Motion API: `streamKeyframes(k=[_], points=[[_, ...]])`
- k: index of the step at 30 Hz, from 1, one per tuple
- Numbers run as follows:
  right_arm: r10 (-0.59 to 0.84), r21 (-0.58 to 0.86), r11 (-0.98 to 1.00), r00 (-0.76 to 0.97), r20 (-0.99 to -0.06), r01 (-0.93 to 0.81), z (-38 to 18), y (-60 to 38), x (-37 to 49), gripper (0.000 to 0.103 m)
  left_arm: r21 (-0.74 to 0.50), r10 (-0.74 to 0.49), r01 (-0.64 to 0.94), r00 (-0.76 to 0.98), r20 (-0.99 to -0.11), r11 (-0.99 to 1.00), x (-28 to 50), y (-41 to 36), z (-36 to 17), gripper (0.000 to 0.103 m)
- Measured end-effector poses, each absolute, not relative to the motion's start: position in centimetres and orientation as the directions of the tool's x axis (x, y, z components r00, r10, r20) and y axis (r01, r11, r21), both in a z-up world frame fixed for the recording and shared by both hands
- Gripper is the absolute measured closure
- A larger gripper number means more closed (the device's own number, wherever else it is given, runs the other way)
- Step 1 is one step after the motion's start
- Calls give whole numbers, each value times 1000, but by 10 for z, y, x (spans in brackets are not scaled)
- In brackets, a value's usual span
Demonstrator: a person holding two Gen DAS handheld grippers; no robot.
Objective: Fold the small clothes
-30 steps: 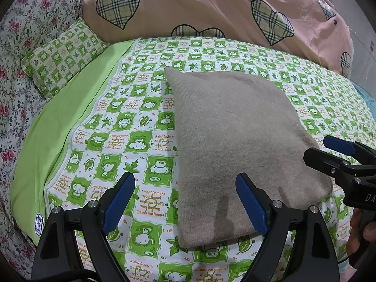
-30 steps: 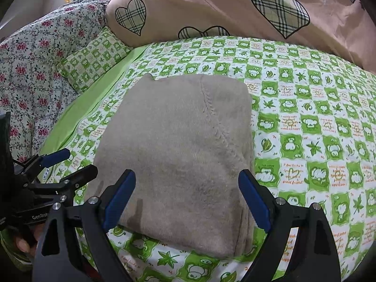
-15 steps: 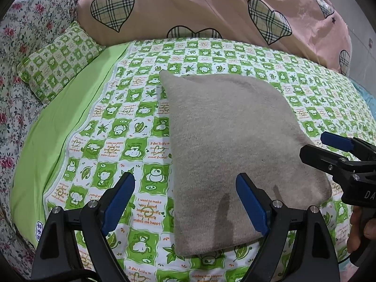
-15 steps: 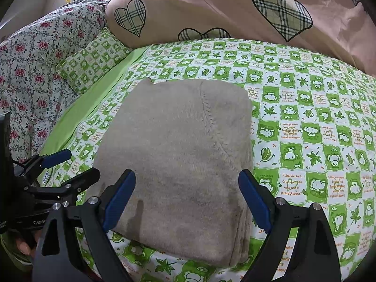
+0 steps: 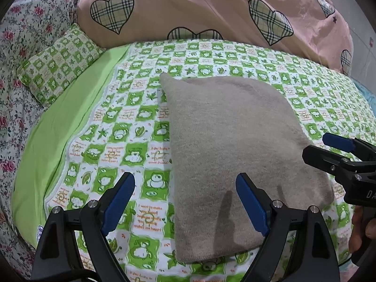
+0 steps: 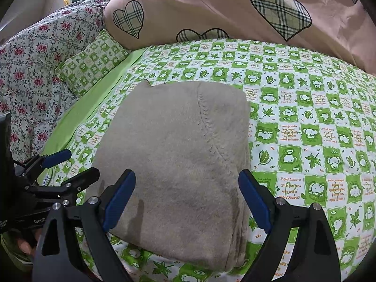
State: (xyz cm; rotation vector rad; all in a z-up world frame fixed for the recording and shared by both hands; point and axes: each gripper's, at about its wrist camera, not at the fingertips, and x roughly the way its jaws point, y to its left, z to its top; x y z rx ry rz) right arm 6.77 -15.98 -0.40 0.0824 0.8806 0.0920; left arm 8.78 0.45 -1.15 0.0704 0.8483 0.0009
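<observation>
A beige knit garment (image 5: 235, 145) lies folded into a flat rectangle on the green checked bed sheet (image 5: 131, 122); it also shows in the right wrist view (image 6: 178, 155). My left gripper (image 5: 185, 202) is open and empty, just above the garment's near left edge. My right gripper (image 6: 188, 199) is open and empty, above the garment's near edge. Each gripper appears in the other's view: the right gripper (image 5: 329, 150) at the garment's right side, the left gripper (image 6: 68, 166) at its left side.
A pink duvet with plaid hearts (image 5: 211, 11) is piled at the back. A small green checked pillow (image 5: 58, 63) and a floral quilt (image 5: 14, 75) lie at the left. A plain green strip of sheet (image 5: 58, 129) runs along the left.
Both grippers have drawn back slightly from the garment, which now sits a little farther away in both views. The garment has not moved. Both grippers stay open.
</observation>
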Motion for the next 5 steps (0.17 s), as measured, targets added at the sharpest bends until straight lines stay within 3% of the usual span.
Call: streamKeyframes(k=[5], points=[[121,132,991,626,-770,-29,-9,-165,74,14,50,18,29,657,-754,998,92,7,-12,15]])
